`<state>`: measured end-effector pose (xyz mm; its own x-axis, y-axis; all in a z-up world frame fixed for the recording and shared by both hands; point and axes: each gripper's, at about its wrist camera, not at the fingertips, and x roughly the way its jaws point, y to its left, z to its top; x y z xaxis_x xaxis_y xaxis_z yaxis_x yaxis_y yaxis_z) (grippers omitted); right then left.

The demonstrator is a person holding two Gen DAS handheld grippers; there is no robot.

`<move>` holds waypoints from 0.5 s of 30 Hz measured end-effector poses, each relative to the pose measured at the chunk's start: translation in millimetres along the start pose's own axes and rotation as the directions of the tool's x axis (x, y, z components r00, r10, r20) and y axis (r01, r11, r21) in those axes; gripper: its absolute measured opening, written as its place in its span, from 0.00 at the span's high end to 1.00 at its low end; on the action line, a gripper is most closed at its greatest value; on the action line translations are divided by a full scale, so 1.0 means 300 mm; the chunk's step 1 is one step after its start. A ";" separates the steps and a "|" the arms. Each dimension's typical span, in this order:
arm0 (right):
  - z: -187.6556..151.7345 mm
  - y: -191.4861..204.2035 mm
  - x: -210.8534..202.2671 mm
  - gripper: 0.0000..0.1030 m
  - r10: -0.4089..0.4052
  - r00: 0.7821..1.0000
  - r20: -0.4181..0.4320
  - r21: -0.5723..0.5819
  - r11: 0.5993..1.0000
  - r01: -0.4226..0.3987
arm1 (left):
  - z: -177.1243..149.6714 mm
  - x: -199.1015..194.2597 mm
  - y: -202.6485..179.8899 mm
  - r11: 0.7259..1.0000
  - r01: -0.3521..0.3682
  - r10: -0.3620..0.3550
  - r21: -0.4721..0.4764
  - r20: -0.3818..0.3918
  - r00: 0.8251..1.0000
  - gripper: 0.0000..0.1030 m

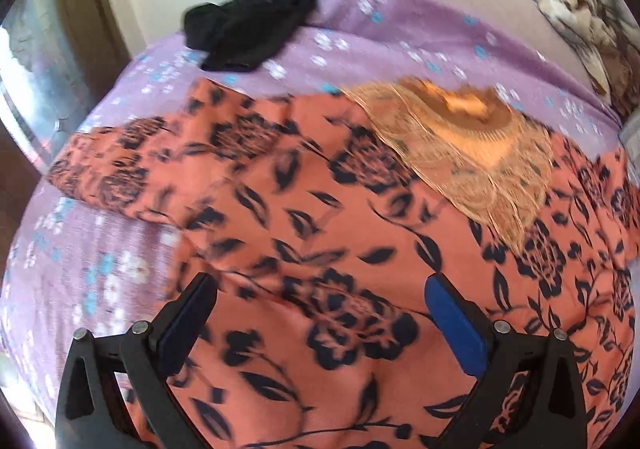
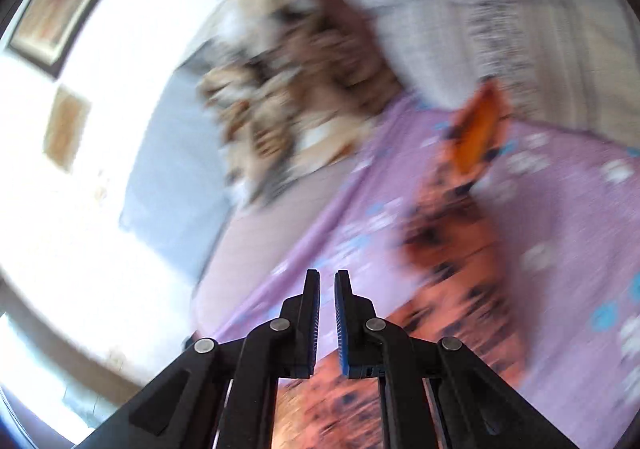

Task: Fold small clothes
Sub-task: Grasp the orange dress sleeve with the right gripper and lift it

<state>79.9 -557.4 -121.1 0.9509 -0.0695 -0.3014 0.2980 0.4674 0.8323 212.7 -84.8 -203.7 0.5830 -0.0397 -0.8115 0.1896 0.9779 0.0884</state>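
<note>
An orange garment (image 1: 320, 209) with a black flower print lies spread over the purple flowered bedsheet (image 1: 400, 29). Its beige lace neck part (image 1: 460, 153) sits at the upper right. My left gripper (image 1: 320, 281) hangs open just above the garment's middle, with nothing between its fingers. In the blurred right wrist view, a strip of the same garment (image 2: 452, 233) runs from under the gripper up to the right across the sheet (image 2: 360, 189). My right gripper (image 2: 327, 273) is shut, with only a thin slit between the pads. No cloth shows in that slit.
A black garment (image 1: 256, 17) lies crumpled at the far edge of the bed. A brown and cream patterned cloth (image 1: 588, 21) (image 2: 288, 89) is heaped at the far right. A pale grey blanket (image 2: 480, 9) lies beyond it. A white wall with framed pictures (image 2: 68, 1) is on the left.
</note>
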 end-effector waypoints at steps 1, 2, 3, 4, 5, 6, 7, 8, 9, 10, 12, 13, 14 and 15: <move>-0.055 0.076 0.034 0.92 0.046 0.998 -0.049 -0.027 0.999 -0.048 | 0.008 -0.010 0.025 1.000 -0.012 0.013 -0.015 0.019 1.000 0.00; -0.119 0.150 0.075 0.92 0.084 0.991 -0.105 -0.052 0.995 -0.090 | 0.014 -0.024 0.049 0.999 -0.022 0.023 -0.031 0.037 0.999 0.00; -0.186 0.216 0.117 0.92 0.115 0.980 -0.163 -0.073 0.989 -0.129 | 0.019 -0.037 0.071 0.998 -0.030 0.033 -0.046 0.054 0.998 0.00; -0.259 0.278 0.157 0.92 0.142 0.965 -0.221 -0.090 0.982 -0.165 | 0.024 -0.048 0.092 0.997 -0.039 0.043 -0.060 0.067 0.997 0.00; -0.331 0.339 0.196 0.92 0.168 0.945 -0.281 -0.104 0.973 -0.204 | 0.028 -0.055 0.110 0.996 -0.045 0.050 -0.074 0.077 0.996 0.00; -0.409 0.391 0.234 0.92 0.187 0.921 -0.341 -0.121 0.963 -0.240 | 0.033 -0.058 0.129 0.995 -0.048 0.055 -0.089 0.083 0.995 0.00; -0.487 0.437 0.266 0.92 0.187 0.900 -0.394 -0.146 0.954 -0.262 | 0.038 -0.059 0.148 0.994 -0.050 0.059 -0.102 0.086 0.995 0.00; -0.561 0.474 0.294 0.91 0.168 0.881 -0.443 -0.176 0.947 -0.269 | 0.040 -0.057 0.162 0.992 -0.056 0.066 -0.112 0.087 0.994 0.00; -0.624 0.499 0.315 0.89 0.141 0.863 -0.485 -0.203 0.942 -0.269 | 0.042 -0.056 0.175 0.991 -0.062 0.073 -0.122 0.086 0.994 0.00; -0.673 0.506 0.324 0.89 0.125 0.845 -0.520 -0.216 0.938 -0.271 | 0.043 -0.056 0.188 0.989 -0.066 0.077 -0.130 0.086 0.993 0.00; -0.708 0.480 0.332 0.89 0.081 0.824 -0.561 -0.222 0.944 -0.244 | 0.034 -0.061 0.201 0.988 -0.061 0.074 -0.141 0.086 0.994 0.00; -0.692 0.454 0.333 0.89 0.034 0.832 -0.554 -0.246 0.948 -0.203 | 0.033 -0.059 0.200 0.989 -0.050 0.062 -0.141 0.082 0.995 0.00; -0.657 0.426 0.330 0.87 -0.023 0.852 -0.523 -0.284 0.947 -0.150 | 0.031 -0.056 0.196 0.990 -0.042 0.053 -0.134 0.078 0.996 0.00; -0.619 0.404 0.329 0.80 -0.096 0.877 -0.470 -0.339 0.938 -0.078 | 0.030 -0.051 0.187 0.992 -0.036 0.046 -0.122 0.075 0.996 0.00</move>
<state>194.5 -343.9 -136.3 0.7667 0.3081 -0.5633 0.1768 0.7421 0.6465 221.6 -31.3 -181.2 0.6484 -0.0103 -0.7612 0.0708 0.9964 0.0468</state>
